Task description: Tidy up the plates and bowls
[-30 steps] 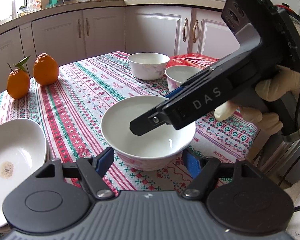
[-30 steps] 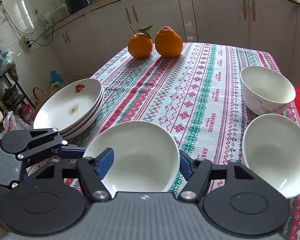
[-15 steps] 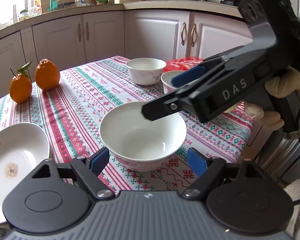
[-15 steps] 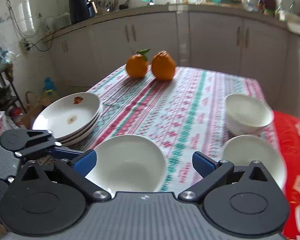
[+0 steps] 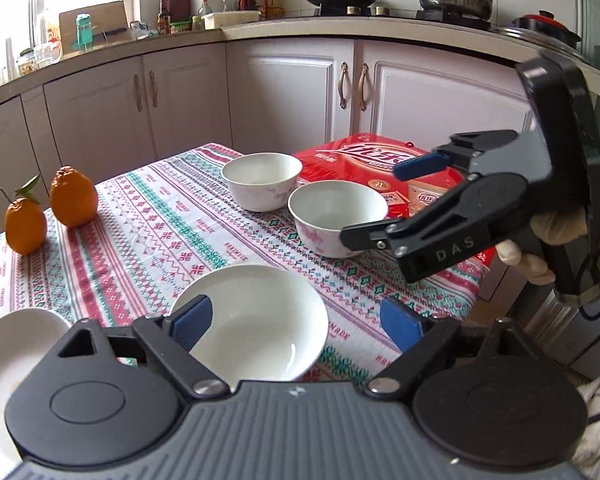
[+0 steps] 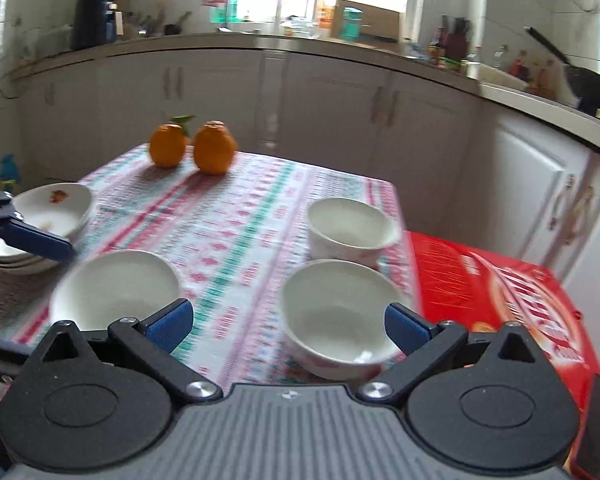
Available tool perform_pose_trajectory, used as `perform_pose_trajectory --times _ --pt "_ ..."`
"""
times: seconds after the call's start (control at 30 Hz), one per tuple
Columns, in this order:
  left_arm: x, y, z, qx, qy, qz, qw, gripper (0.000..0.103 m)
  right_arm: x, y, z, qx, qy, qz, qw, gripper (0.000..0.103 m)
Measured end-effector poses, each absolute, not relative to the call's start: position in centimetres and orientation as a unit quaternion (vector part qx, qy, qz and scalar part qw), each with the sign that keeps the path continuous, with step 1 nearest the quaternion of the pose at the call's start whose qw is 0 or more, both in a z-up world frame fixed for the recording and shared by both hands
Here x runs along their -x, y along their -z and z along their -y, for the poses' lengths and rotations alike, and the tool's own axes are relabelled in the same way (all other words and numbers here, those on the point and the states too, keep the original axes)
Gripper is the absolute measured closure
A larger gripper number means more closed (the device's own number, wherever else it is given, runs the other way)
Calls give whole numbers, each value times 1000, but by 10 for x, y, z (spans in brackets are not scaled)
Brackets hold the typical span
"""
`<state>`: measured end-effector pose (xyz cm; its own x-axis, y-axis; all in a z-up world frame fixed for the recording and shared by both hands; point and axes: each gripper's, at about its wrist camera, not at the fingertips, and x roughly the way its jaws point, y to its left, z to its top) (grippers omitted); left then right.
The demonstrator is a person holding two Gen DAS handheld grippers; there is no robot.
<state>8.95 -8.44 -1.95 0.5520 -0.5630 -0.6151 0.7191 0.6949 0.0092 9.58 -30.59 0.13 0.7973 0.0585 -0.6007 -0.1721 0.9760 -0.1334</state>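
Three white bowls are seen on the patterned tablecloth (image 5: 148, 232). The nearest bowl (image 5: 260, 320) is placed close to the front edge of the table, and it lies between the two blue pads of the left gripper (image 5: 296, 322), but it is not touched by them: the jaws are spread wide and nothing is held. The middle bowl (image 5: 338, 218) is found further to the right, just beside the red box (image 5: 364, 156), and the far bowl (image 5: 262, 180) is set right behind it. In the right wrist view, which is blurred by motion, the right gripper (image 6: 288, 322) is also opened wide and nothing is gripped; the middle bowl (image 6: 340, 316) is seen between its pads and a little under them, but whether it is touched cannot be told. In the left wrist view the right gripper (image 5: 380, 200) is held above the rim of the middle bowl by a gloved hand (image 5: 540, 248). A stack of plates (image 6: 48, 216) is placed at the left side of the table. Two oranges (image 6: 196, 148) are standing near the far corner, close together.
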Motion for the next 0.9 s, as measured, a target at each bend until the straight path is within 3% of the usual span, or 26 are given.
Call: perform_pose_trajectory --times 0.67,0.8,0.9 --pt "-186 37 186 -152 398 -349 835 15 -118 42 346 65 -64 -337 937 1" --pt "-200 43 200 -152 406 -361 826 25 -122 46 347 74 -69 -340 935 3" --pt "-209 47 208 -149 408 -369 822 26 -124 49 350 73 -78 -342 933 4"
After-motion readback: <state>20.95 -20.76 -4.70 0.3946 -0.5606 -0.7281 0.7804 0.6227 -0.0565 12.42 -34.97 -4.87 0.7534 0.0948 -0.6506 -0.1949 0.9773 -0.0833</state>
